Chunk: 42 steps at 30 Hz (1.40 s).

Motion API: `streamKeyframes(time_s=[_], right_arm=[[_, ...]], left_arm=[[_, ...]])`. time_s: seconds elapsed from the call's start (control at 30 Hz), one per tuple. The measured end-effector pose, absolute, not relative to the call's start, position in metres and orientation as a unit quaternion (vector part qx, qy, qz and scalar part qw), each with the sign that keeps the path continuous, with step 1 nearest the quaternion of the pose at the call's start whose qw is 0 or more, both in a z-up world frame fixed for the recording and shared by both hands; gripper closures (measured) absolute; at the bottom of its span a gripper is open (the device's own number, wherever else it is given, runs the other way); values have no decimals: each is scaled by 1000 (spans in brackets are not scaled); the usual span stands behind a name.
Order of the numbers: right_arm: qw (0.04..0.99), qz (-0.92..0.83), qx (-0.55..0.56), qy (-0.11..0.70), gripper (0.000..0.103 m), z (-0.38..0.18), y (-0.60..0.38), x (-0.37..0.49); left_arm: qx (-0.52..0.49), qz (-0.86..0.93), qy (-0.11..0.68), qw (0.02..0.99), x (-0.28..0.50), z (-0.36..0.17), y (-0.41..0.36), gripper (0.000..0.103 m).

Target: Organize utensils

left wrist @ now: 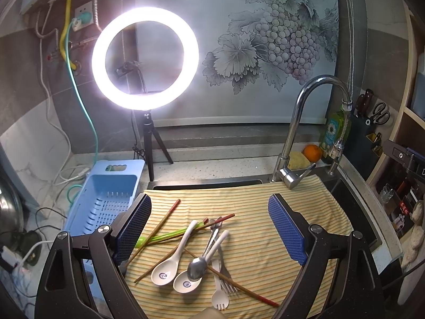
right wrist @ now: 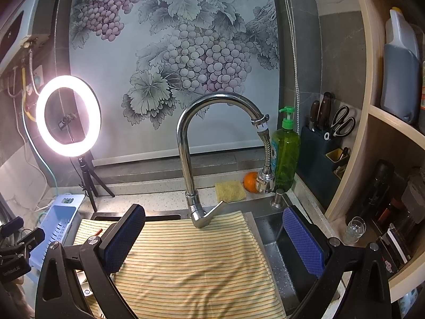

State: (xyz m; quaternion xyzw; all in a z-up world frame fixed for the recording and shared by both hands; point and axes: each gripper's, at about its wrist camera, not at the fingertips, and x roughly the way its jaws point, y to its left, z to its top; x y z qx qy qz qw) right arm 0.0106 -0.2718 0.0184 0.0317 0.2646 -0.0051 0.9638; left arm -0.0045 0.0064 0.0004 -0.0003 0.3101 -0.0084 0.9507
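A pile of utensils lies on the yellow striped cloth (left wrist: pixel 265 239): two white ceramic spoons (left wrist: pixel 174 259), a steel spoon (left wrist: pixel 198 264), a steel fork (left wrist: pixel 225 273), a white plastic fork (left wrist: pixel 219 295), green chopsticks (left wrist: pixel 164 236) and several brown chopsticks (left wrist: pixel 159 224). My left gripper (left wrist: pixel 209 228) is open and empty above the pile. My right gripper (right wrist: pixel 212 242) is open and empty over the bare right part of the cloth (right wrist: pixel 191 265). A blue drain basket (left wrist: pixel 106 202) stands left of the cloth, also in the right wrist view (right wrist: pixel 57 226).
A chrome faucet (left wrist: pixel 297 133) rises behind the cloth, with a sponge (right wrist: pixel 229 191), an orange (right wrist: pixel 251 182) and a green soap bottle (right wrist: pixel 285 154) beside it. A ring light on a tripod (left wrist: pixel 144 58) stands at the back left. The open sink (right wrist: pixel 287 260) lies right of the cloth. Shelves are at far right.
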Motion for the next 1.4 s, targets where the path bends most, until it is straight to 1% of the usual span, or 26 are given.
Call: streamKeyframes(time_s=[1.4], right_arm=[[963, -6, 29, 269, 0, 20, -270, 16]], left_arm=[[3, -14, 313, 950, -3, 0, 3, 13]])
